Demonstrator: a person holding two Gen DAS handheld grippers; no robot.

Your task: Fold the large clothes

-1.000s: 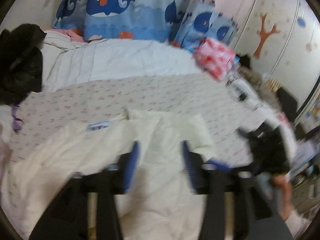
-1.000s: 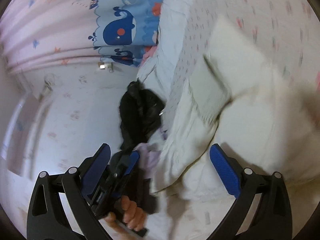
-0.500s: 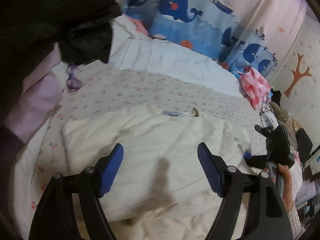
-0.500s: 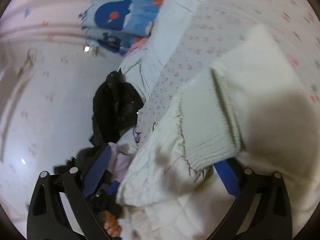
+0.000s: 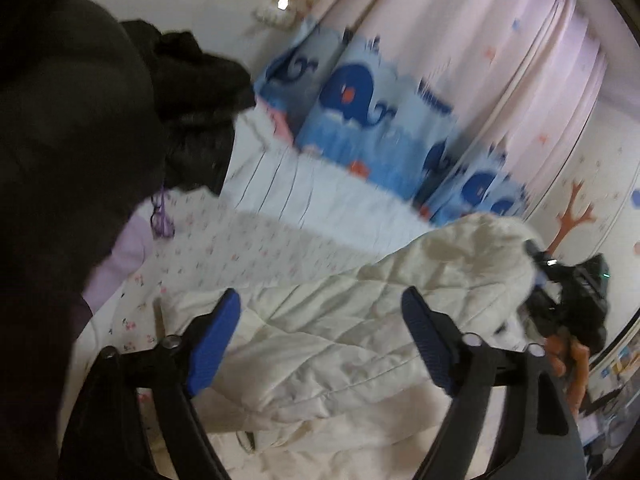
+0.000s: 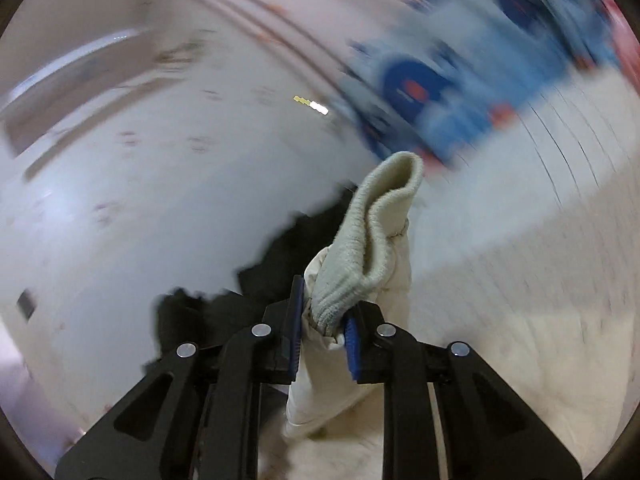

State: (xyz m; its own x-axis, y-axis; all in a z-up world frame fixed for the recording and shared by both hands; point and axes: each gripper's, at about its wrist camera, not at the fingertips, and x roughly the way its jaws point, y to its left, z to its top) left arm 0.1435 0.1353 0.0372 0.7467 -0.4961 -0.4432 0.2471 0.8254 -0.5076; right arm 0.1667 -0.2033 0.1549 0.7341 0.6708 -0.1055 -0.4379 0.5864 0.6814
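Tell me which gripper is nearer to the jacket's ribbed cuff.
Right. The right gripper is shut on the ribbed cuff. The left gripper hovers open over the jacket's quilted body, away from it.

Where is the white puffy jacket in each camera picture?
Left wrist view: the white jacket lies across the lower middle, between the open left hand-held gripper pads, its right end lifted.
Right wrist view: only the sleeve and its ribbed cuff show at centre, pinched in the right hand-held gripper.
Shared landmark: the blue whale curtain, behind the bed.
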